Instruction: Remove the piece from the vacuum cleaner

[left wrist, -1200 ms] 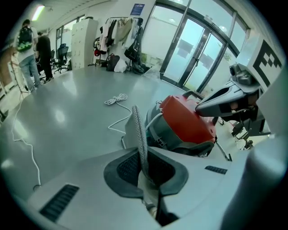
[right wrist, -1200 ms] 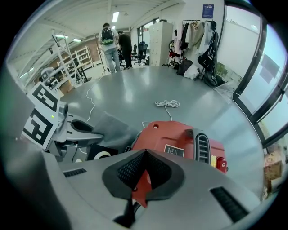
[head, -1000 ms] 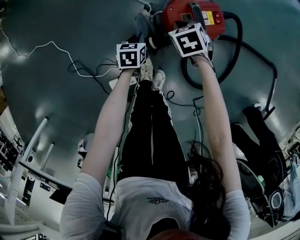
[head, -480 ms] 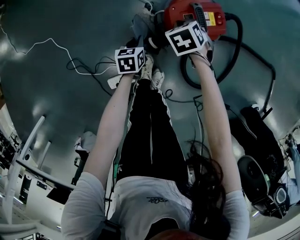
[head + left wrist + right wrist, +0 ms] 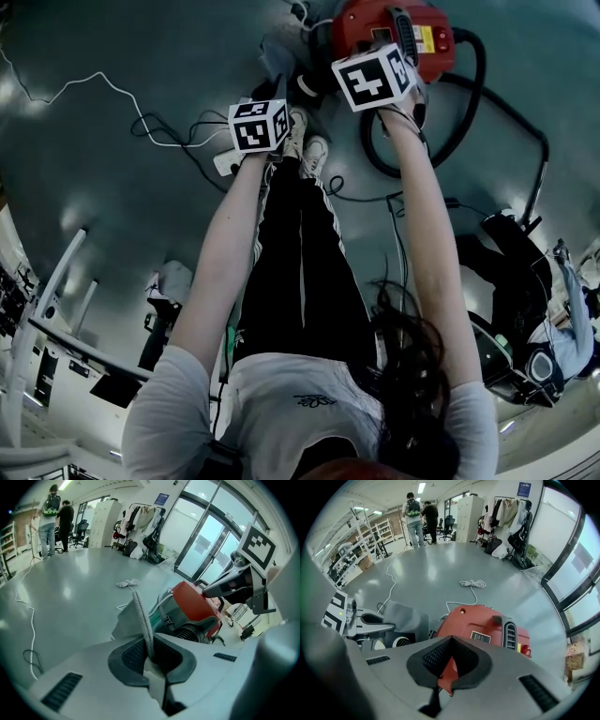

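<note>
**Both Grippers Clamped at the Vacuum Cleaner**

Stands over the red vacuum cleaner [image 5: 394, 28] on the grey floor [image 5: 112, 206], both arms stretched down toward it. Pinches a thin, mesh-textured edge of the grey piece [image 5: 142, 617] with the fingers of the left gripper [image 5: 150, 654], pressed together on it. Shows the rest of that piece only as a limp grey fold just beside the red housing. Clamps a red edge of the vacuum cleaner with the fingers of the right gripper [image 5: 449, 663], closed tight on it. Cannot tell which part of the housing that red edge belongs to, since the pads cover where it joins. Hides both sets of fingertips from the head view behind the marker cubes [image 5: 258, 125]. Loses the far side of the vacuum cleaner past the top edge of that view. Leaves unclear, in every view, how the grey piece meets the vacuum cleaner. Loops a black hose [image 5: 469, 103] on the floor at the machine's side.
</note>
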Demonstrator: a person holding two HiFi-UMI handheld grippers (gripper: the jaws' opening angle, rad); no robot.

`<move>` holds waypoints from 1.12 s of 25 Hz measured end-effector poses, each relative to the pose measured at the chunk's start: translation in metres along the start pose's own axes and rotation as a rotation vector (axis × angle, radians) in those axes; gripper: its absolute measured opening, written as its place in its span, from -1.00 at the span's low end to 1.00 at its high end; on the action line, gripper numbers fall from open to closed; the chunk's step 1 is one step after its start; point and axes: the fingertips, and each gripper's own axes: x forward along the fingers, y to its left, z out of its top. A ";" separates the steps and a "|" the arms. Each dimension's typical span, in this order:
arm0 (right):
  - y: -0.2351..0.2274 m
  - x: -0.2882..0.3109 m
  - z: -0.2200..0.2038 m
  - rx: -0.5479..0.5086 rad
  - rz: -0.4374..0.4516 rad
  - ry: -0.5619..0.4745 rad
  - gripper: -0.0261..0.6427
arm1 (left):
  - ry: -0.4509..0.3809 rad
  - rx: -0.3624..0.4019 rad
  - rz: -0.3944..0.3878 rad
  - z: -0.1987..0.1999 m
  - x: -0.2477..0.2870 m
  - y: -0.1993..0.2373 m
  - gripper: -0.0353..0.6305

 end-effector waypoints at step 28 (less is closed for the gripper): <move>0.041 -0.181 0.055 0.303 0.072 -0.279 -0.88 | -0.256 0.064 0.065 0.151 -0.201 -0.021 -0.85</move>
